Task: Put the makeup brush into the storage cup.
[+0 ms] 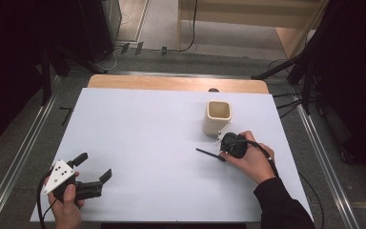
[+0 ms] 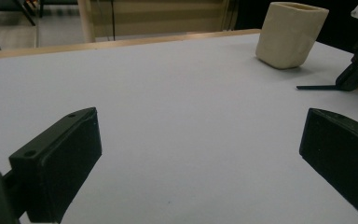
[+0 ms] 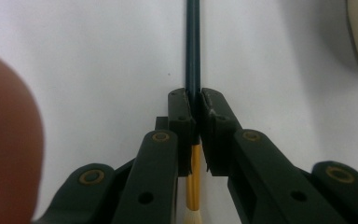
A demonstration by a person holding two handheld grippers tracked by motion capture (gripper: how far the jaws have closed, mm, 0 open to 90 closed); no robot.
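Clamping a thin brush (image 3: 193,70), the right gripper (image 3: 194,100) has its jaws pressed on the dark handle where it meets the yellow part, low over the white table (image 1: 138,143). The brush lies on the table just beside the cream cup (image 1: 218,117). The left gripper (image 1: 95,167), jaws wide apart and holding nothing, rests well apart at the near left corner.
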